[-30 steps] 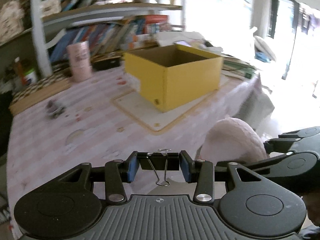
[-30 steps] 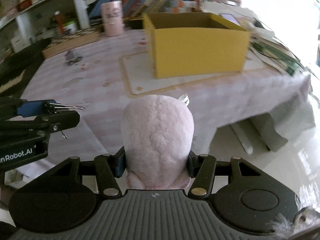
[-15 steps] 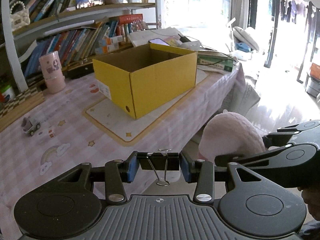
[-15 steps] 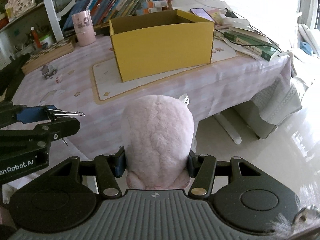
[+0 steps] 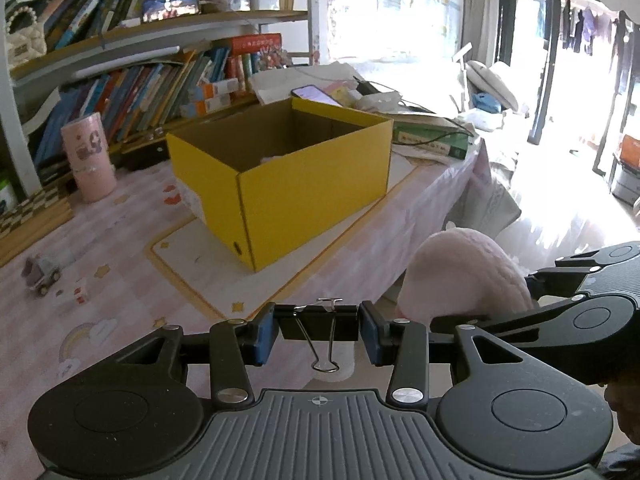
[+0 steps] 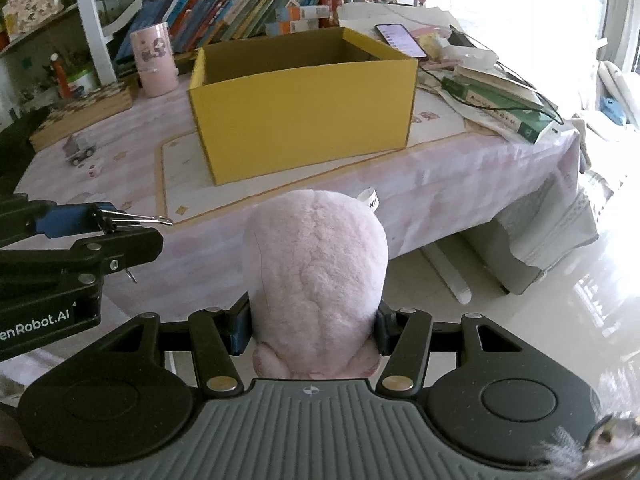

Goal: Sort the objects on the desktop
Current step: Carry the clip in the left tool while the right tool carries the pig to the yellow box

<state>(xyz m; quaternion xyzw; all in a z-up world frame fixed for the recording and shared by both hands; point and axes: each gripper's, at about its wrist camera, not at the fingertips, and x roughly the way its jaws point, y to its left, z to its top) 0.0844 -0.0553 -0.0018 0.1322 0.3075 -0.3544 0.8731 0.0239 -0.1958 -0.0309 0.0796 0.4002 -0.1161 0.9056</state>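
Left gripper pinching a black metal binder clip with thin wire loops. Right gripper squeezing a soft fluffy pink plush toy. Open yellow cardboard box at twelve o'clock.

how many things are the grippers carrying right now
2. A black binder clip is clamped in the left gripper. A pink plush toy is squeezed in the right gripper. Both are short of the yellow box.
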